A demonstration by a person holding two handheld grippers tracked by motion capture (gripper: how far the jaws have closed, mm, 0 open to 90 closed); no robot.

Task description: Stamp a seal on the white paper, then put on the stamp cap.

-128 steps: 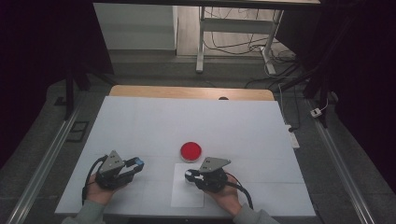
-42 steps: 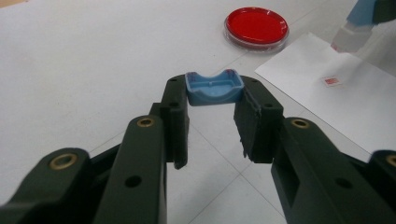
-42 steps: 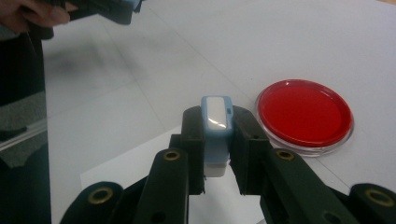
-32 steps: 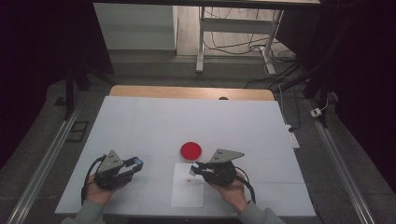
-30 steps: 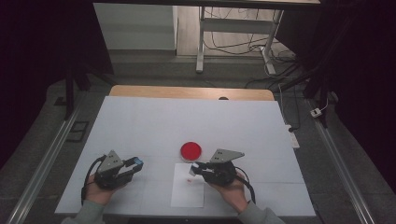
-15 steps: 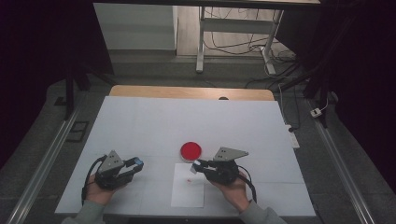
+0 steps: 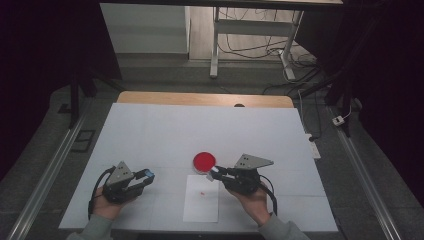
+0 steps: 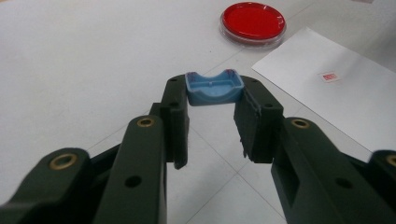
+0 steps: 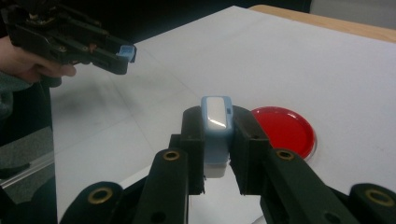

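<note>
My left gripper (image 7: 148,176) rests low at the table's front left, shut on a small blue cap (image 8: 214,88) with its hollow side up. My right gripper (image 7: 213,174) hovers front centre, shut on a pale blue and white block (image 9: 216,126) that stands upright between the pads. A round red dish (image 7: 204,161) lies just beyond the right gripper's tips. A white sheet of paper (image 7: 201,205) lies below them, with a small red mark (image 7: 201,193) on it. In the right gripper view the left gripper (image 9: 125,53) and its blue cap sit at the upper left.
The white table top (image 7: 210,130) stretches far behind the dish, with a wooden edge (image 7: 200,99) at the back. Metal rails run along both sides on the floor. A desk frame and cables stand beyond the table.
The right gripper has drifted slightly away from the paper towards the red dish, still shut on its block. The left gripper has kept still.
</note>
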